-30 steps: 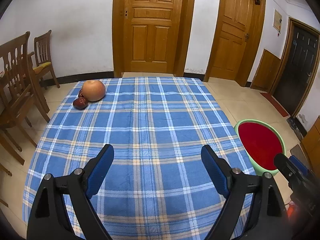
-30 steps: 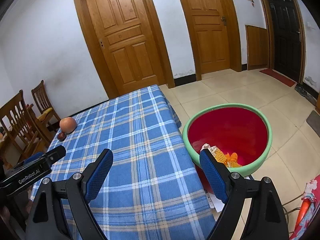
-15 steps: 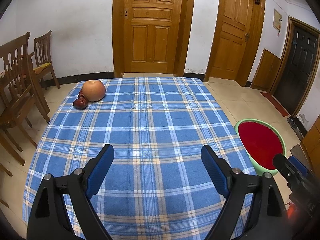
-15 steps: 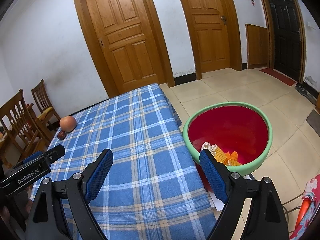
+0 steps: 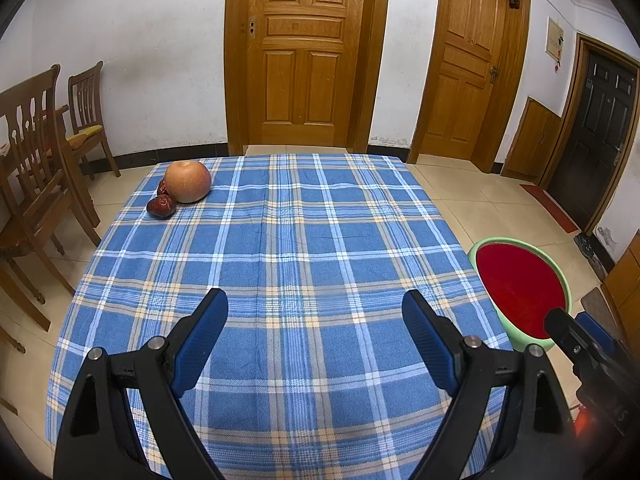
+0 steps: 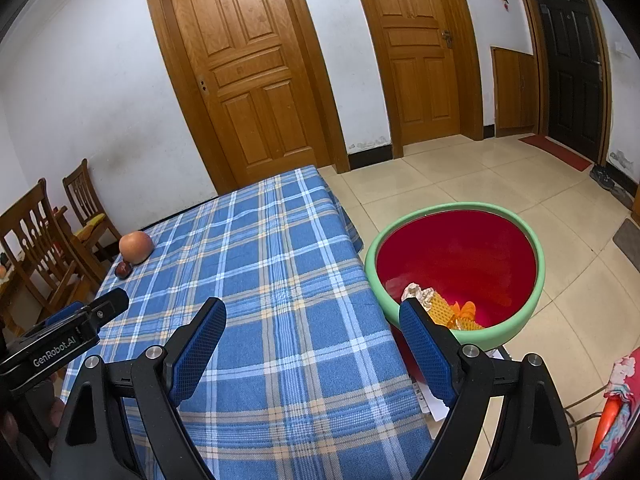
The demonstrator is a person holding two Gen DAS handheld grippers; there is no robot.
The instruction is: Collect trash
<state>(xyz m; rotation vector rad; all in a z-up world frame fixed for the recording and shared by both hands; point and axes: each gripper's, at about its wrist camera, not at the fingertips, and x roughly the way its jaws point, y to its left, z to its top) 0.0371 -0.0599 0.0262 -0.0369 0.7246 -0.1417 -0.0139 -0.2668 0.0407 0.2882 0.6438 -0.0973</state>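
— Where the table's near edge runs under the tool bodies, how much is hidden?

— Quite a bit. In the left wrist view the left gripper (image 5: pixel 315 322) covers the near strip of the checked tablecloth (image 5: pixel 288 248), and the basin (image 5: pixel 520 292) is cut off at its lower right by the right gripper's dark nose, so its bottom cannot be seen there.

— And from the other side?

— The right wrist view looks into the basin (image 6: pixel 460 256) on the floor just beside the table's right edge: green rim, red inside. Trash (image 6: pixel 440 306) lies at its near wall — a crumpled pale paper wad, an orange mesh-like piece, some orange scraps — partly behind the right gripper's (image 6: pixel 313 320) right finger. What the scraps are is hard to make out.

— The grippers' state?

— Both are spread wide with nothing between the blue pads, held over the cloth.

— Anything left on the table?

— At the far left corner, a round tan fruit (image 5: pixel 188 181) with two small dark red fruits (image 5: pixel 161 206) touching it; one is mostly hidden behind the big one. Wooden chairs (image 5: pixel 36 152) are cropped by the left edge.
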